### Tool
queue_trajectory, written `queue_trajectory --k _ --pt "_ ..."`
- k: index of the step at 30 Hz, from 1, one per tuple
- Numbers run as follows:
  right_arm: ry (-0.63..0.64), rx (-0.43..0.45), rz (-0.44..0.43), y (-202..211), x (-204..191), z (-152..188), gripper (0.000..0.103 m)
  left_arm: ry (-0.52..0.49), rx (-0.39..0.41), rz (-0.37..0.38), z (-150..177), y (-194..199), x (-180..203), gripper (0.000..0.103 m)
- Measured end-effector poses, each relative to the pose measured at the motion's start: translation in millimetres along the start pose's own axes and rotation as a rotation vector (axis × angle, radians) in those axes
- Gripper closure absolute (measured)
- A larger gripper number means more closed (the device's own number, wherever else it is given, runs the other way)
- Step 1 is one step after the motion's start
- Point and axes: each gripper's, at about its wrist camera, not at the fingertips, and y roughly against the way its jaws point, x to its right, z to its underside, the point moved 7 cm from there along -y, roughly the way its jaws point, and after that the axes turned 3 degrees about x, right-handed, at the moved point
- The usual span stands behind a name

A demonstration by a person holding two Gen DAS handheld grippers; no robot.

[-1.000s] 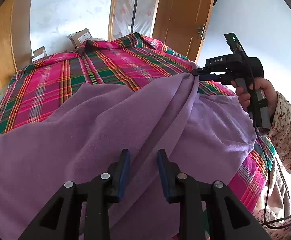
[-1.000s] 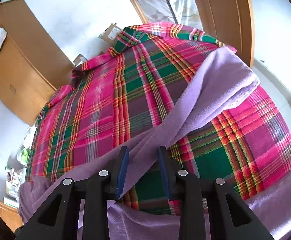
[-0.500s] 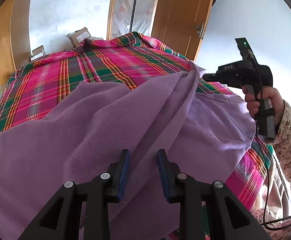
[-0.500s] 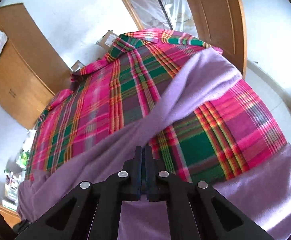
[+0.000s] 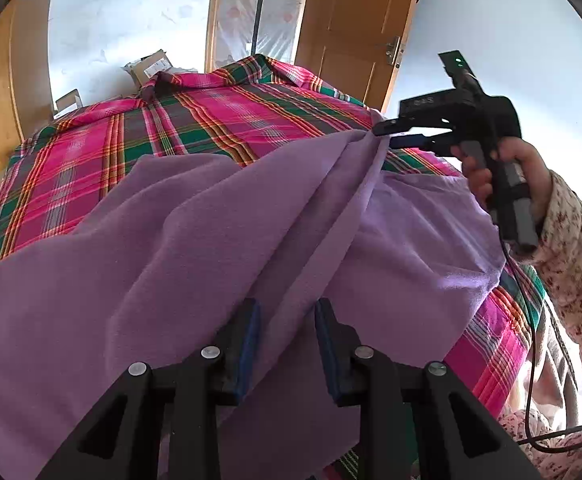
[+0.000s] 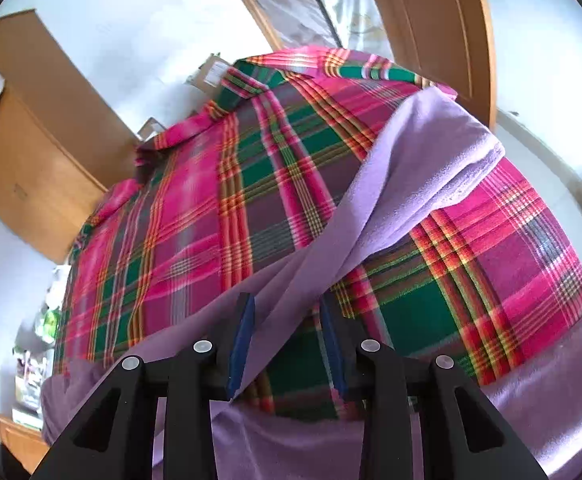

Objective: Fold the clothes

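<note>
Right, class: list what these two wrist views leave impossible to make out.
- Near edge of the purple cloth, left wrist view: behind the left gripper and cut by the frame.
- Label on the cardboard box, left wrist view: too small.
- Whatever is under the plaid blanket, both views: covered.

Both wrist cameras look close along their fingers over the purple garment toward the door, sharing the plaid bedspread.

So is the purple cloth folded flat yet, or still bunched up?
Still bunched: the purple cloth lies in loose ridges across the plaid bedspread, one edge rising toward the right gripper.
</note>
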Motion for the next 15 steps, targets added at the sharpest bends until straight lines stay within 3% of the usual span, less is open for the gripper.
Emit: queue_trajectory --k 3,5,15 --pt "-0.012 -0.003 0.013 -3 3 2 0.075 -0.003 -0.009 0.002 1 -2 1 0.074" --pt "0.005 -0.002 0.040 -4 5 4 0.094 -0.004 -0.010 0.002 2 -2 1 0.074" --pt "-0.046 0.072 -0.008 23 13 12 0.098 -0.066 -0.015 -0.080 0 -7 5 0.074"
